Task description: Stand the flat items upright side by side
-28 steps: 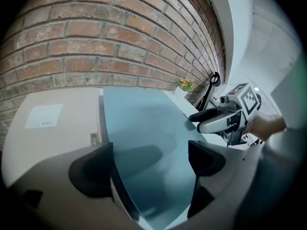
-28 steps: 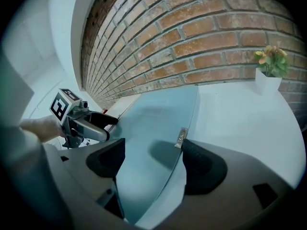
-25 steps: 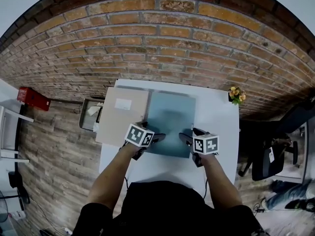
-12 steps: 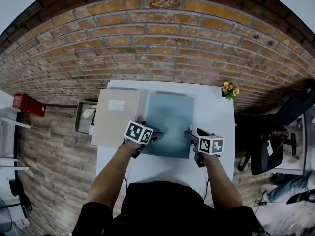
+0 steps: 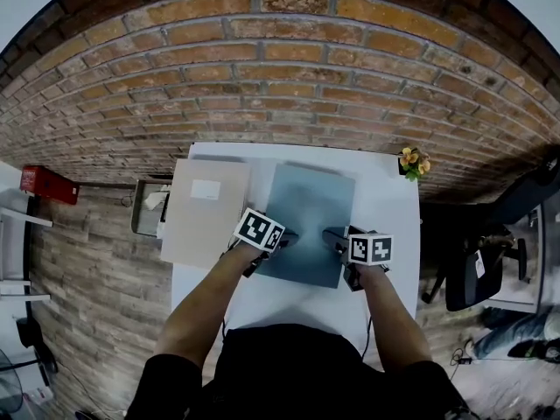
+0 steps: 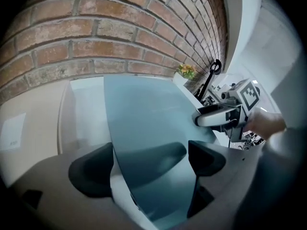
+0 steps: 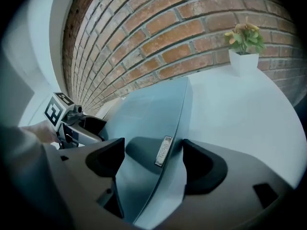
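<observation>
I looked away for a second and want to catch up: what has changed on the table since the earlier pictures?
Both tongs moved inward over the near edge of the blue folder: the left tongs and right tongs now each straddle it with jaws apart; the right jaws have just been opening. The blue folder turned slightly, far end rightward. The beige folder and potted plant stayed put.

No legible txt; blue folder tag blurred.
</observation>
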Action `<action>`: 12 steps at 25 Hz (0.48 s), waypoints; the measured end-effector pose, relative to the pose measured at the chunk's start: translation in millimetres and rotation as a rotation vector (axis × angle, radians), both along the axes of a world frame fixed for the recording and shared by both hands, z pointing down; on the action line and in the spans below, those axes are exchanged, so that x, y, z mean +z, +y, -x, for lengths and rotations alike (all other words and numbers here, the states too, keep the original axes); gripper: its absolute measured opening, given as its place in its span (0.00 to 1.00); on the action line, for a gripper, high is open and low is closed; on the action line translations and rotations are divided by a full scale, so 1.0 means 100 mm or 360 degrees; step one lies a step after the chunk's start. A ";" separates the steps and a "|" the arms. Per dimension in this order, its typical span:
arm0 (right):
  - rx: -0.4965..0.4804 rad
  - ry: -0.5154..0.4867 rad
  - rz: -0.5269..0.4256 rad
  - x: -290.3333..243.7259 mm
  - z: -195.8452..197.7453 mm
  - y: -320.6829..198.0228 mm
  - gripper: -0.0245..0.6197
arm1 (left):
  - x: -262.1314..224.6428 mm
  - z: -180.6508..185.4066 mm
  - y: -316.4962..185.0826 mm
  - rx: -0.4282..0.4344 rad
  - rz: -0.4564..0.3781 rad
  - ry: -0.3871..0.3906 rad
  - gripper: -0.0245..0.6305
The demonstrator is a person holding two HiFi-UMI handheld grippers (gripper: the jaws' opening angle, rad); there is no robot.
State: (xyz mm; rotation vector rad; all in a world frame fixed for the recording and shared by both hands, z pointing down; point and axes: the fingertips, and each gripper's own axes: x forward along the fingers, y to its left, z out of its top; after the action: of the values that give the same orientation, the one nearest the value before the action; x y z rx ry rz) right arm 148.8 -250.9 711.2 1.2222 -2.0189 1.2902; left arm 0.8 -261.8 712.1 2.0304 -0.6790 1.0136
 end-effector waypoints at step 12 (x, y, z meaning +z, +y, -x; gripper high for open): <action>0.0053 -0.0230 0.0096 0.15 0.00 -0.04 0.70 | 0.10 -0.07 -0.05 0.0071 0.0122 -0.0063 0.81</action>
State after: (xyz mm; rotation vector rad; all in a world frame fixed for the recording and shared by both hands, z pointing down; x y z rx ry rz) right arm 148.3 -255.1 725.9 1.1697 -2.0501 1.4834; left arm 7.7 -266.8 722.3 1.9713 -0.6083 1.0917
